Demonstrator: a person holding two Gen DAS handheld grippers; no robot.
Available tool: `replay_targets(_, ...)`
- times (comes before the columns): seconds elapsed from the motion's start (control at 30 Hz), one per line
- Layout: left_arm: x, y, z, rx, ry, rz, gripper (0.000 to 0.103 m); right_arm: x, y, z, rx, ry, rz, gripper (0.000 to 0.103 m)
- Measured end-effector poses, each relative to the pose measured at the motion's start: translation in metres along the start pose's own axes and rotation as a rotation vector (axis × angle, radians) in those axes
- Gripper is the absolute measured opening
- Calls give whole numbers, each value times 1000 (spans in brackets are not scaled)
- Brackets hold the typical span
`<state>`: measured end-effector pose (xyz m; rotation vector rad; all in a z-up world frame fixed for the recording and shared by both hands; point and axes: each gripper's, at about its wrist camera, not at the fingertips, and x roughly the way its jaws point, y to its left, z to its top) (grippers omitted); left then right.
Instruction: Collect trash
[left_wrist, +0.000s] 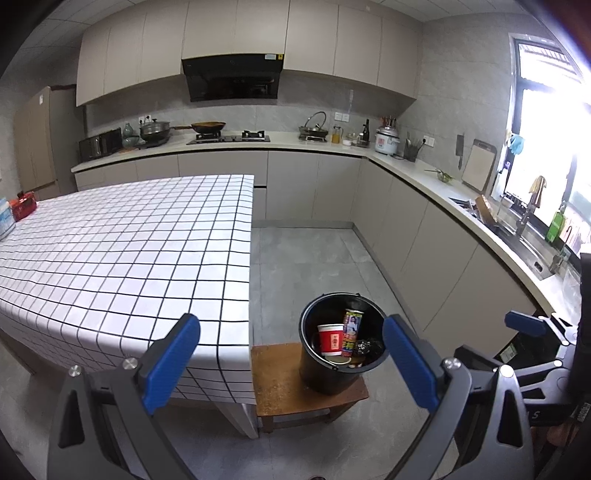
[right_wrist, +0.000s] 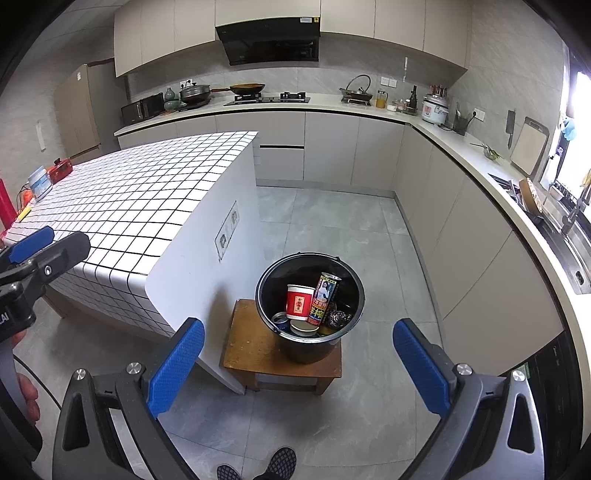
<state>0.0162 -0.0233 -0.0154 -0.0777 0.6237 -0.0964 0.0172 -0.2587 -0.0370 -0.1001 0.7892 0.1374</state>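
Note:
A black bucket (left_wrist: 334, 373) (right_wrist: 314, 347) stands on a small wooden stool (left_wrist: 284, 384) (right_wrist: 251, 347) beside the checked table. In it are a red paper cup (left_wrist: 331, 339) (right_wrist: 300, 302), a tall printed can (left_wrist: 351, 330) (right_wrist: 325, 298) and several other pieces of trash. My left gripper (left_wrist: 291, 363) is open and empty, held above the table corner and stool. My right gripper (right_wrist: 298, 367) is open and empty, held above the floor in front of the stool. The left gripper also shows at the left edge of the right wrist view (right_wrist: 37, 254).
The table with the white checked cloth (left_wrist: 122, 243) (right_wrist: 140, 192) has a red box (left_wrist: 24, 207) (right_wrist: 61, 170) and other items at its far left end. Kitchen counters (left_wrist: 413, 170) (right_wrist: 443, 133) run along the back and right walls, with a sink (right_wrist: 569, 236).

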Motion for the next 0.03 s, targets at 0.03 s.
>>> replay_targets(0.03,1,0,0,-6,9,0,102,1,1,0,-1,2,0,103)
